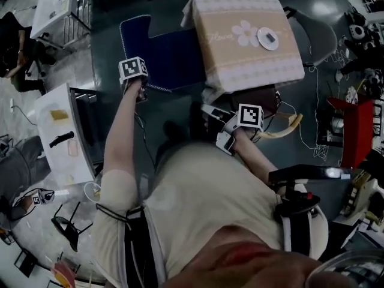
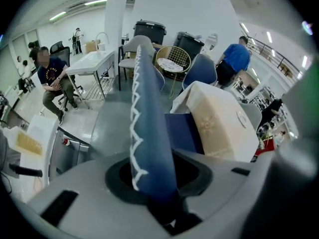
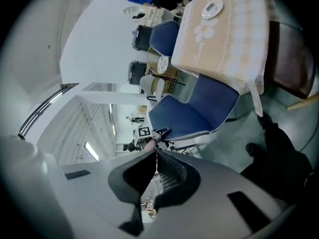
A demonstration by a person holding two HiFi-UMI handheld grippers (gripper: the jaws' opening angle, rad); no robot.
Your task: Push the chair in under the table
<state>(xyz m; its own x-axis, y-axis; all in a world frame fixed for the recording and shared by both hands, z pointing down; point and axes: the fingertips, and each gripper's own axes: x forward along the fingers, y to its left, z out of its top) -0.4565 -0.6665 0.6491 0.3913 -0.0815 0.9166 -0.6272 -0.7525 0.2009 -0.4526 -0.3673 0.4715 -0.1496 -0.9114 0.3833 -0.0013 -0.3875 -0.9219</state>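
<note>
Jaws of my left gripper clamp the blue chair's back edge, beside the table; right gripper closed, empty. Tablecloth script illegible.

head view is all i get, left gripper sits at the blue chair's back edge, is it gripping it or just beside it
Observer: Gripping. In the left gripper view the blue chair runs its stitched back edge between the left gripper jaws, which press on it from both sides.
Operator: ok and the right gripper, holding anything
Observer: No. The right gripper view shows its jaws together with nothing between them.
Operator: whats past the chair, off my frame
Observer: Two dark bins stand by a white wall beyond it.
</note>
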